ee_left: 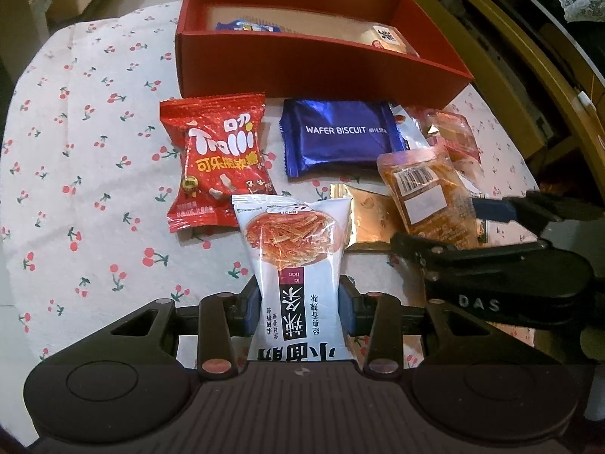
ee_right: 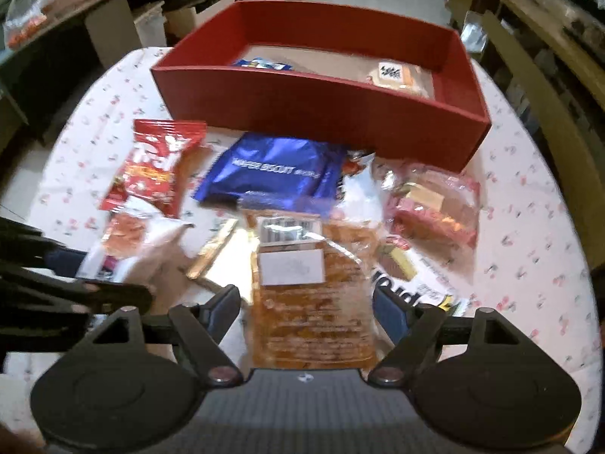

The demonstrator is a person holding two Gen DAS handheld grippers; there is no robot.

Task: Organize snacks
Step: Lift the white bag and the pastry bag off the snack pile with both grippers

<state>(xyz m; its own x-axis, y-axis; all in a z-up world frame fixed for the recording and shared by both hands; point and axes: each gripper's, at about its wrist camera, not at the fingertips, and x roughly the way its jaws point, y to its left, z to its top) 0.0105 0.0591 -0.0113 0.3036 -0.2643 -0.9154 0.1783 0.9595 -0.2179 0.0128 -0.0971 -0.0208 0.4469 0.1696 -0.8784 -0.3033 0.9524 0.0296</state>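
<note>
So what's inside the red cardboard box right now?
The red cardboard box holds a blue-wrapped snack near its left end and a tan packet with a label at the right. Its near wall hides the rest of the floor.

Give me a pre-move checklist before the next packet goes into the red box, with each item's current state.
1. Left gripper closed on the white spicy-strip packet: ok, fingers press both its sides.
2. Right gripper open wide enough: ok, fingers clear the orange packet on both sides.
3. Right gripper centred over the orange packet: ok, it lies between the fingers.
4. Red box has room: ok, only two packets visible, much bare floor.
5. Orange packet free of its neighbours: not ok, it overlaps the gold packet.
6. Grippers clear of each other: cannot tell, they sit close.
</note>
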